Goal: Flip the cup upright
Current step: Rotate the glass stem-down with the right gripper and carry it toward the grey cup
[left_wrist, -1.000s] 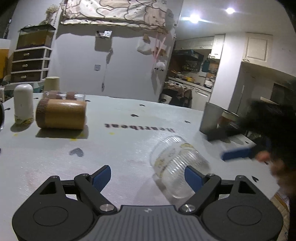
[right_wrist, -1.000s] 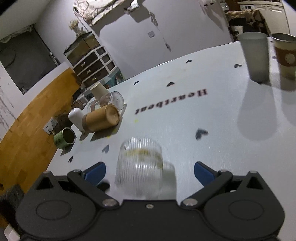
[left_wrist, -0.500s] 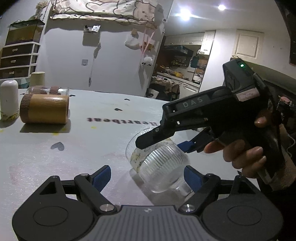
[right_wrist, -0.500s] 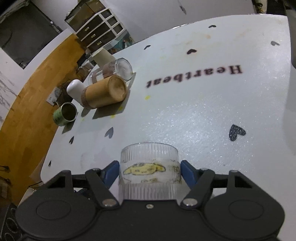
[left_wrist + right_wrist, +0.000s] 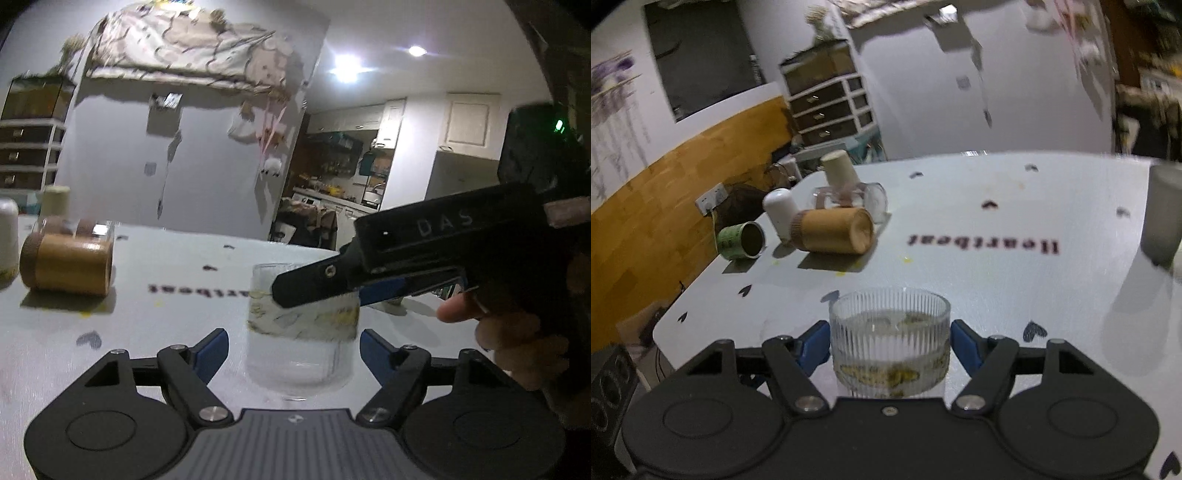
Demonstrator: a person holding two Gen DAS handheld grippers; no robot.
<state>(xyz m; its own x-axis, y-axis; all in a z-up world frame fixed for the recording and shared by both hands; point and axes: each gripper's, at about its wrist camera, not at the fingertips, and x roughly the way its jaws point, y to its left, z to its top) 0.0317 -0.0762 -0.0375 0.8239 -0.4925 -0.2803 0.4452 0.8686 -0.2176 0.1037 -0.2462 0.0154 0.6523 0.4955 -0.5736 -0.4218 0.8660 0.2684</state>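
Note:
A clear ribbed glass cup [image 5: 890, 343] with a yellow cartoon band stands upright, mouth up, on the white table [image 5: 997, 288]. My right gripper [image 5: 889, 345] is shut on the cup, one blue pad on each side of it. In the left wrist view the same cup [image 5: 301, 332] sits between the fingers of my left gripper [image 5: 293, 350], which is open and does not touch it. The right gripper's black body [image 5: 424, 251] reaches in from the right over the cup.
At the far left of the table lie a brown cardboard cylinder [image 5: 833, 230], a clear glass [image 5: 849, 197] and a green tin [image 5: 742, 242], with a white bottle [image 5: 781, 214] and a beige cup [image 5: 840, 170] standing. A grey cup [image 5: 1163, 214] stands at the right.
The cup lay on its side a second ago. My right gripper closed on it and turned it, and it now stands mouth up. The left gripper stayed open near it.

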